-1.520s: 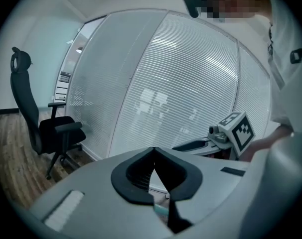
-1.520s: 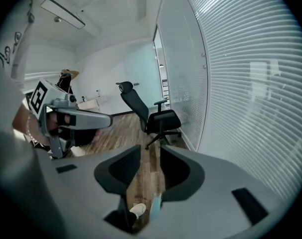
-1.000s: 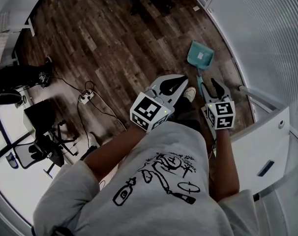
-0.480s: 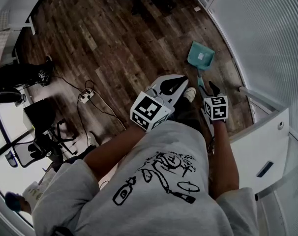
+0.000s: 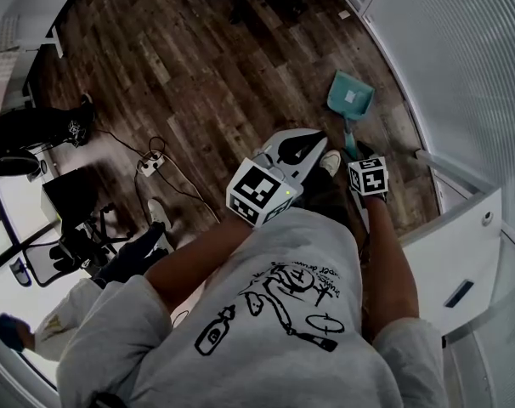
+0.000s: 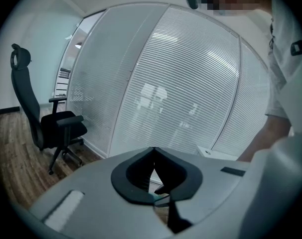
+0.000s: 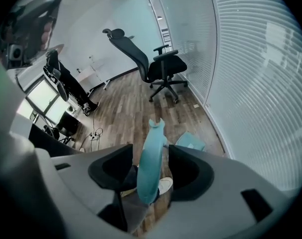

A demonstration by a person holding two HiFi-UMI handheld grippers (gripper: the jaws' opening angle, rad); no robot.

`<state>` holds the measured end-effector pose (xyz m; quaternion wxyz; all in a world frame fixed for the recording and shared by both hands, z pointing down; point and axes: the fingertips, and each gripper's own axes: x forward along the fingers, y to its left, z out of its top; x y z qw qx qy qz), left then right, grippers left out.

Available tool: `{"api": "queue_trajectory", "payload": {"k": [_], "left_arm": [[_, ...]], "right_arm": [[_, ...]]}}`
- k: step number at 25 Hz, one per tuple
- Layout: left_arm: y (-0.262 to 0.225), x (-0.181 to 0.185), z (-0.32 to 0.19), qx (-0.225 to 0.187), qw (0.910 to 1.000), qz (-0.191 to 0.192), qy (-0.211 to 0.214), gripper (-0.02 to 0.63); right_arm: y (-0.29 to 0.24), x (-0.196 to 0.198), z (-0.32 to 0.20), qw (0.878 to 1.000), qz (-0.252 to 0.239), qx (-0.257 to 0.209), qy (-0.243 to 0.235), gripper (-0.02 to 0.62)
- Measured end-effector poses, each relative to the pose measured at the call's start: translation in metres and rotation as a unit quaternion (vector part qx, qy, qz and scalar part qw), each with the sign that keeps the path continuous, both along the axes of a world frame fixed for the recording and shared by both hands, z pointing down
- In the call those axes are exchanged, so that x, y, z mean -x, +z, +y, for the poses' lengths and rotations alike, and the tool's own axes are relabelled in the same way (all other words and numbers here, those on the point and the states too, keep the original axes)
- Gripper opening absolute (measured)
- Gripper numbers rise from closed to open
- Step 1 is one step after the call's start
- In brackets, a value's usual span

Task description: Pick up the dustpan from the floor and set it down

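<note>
The teal dustpan [image 5: 351, 95] lies on the wood floor by the blind-covered glass wall, its long handle [image 5: 350, 139] slanting back toward me. In the right gripper view the handle [image 7: 150, 159] stands between the jaws with a gap on each side, and the pan [image 7: 191, 142] shows beyond. My right gripper [image 5: 359, 153] is low over the handle and its jaws are opening. My left gripper [image 5: 298, 148] hangs beside it at the left, and its tips [image 6: 152, 152] meet with nothing between them.
A white cabinet [image 5: 451, 243] stands at my right against the glass wall [image 5: 461, 58]. A power strip [image 5: 149, 167] with cables lies at the left. A black office chair [image 7: 151, 59] is farther along the wall. Another person's leg and shoe [image 5: 151, 219] are at the lower left.
My right gripper has sunk toward the floor along the dustpan handle, its marker cube looking smaller. The left gripper kept still. A person's leg has come into view at the lower left.
</note>
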<state>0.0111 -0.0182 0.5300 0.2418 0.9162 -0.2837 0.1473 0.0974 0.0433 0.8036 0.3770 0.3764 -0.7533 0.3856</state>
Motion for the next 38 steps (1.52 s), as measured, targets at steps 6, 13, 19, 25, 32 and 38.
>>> {"api": "queue_trajectory", "payload": {"k": [6,13,19,25,32,38], "left_arm": [[0.001,0.003,0.002,0.0,1.0,-0.002,-0.002,0.002],[0.001,0.008,0.005,0.001,1.0,-0.004,-0.005,0.002],[0.001,0.011,-0.002,0.004,1.0,-0.005,-0.006,0.002],[-0.005,0.008,-0.001,0.001,1.0,-0.004,-0.005,0.002],[-0.008,0.004,0.0,-0.003,1.0,-0.005,0.003,0.002],[-0.017,0.0,-0.005,-0.012,0.9999,-0.004,0.005,0.002]], "right_arm": [[0.016,0.003,-0.002,1.0,0.0,0.021,-0.019,0.193],[0.022,0.005,-0.009,0.999,-0.01,0.037,0.003,0.192],[0.018,-0.002,-0.021,0.996,-0.039,0.042,0.064,0.143],[0.01,-0.013,-0.025,0.996,-0.024,0.027,0.086,0.123],[0.001,-0.025,-0.04,0.995,-0.008,-0.005,0.095,0.114],[-0.013,-0.04,-0.054,0.994,-0.003,-0.023,0.108,0.11]]}}
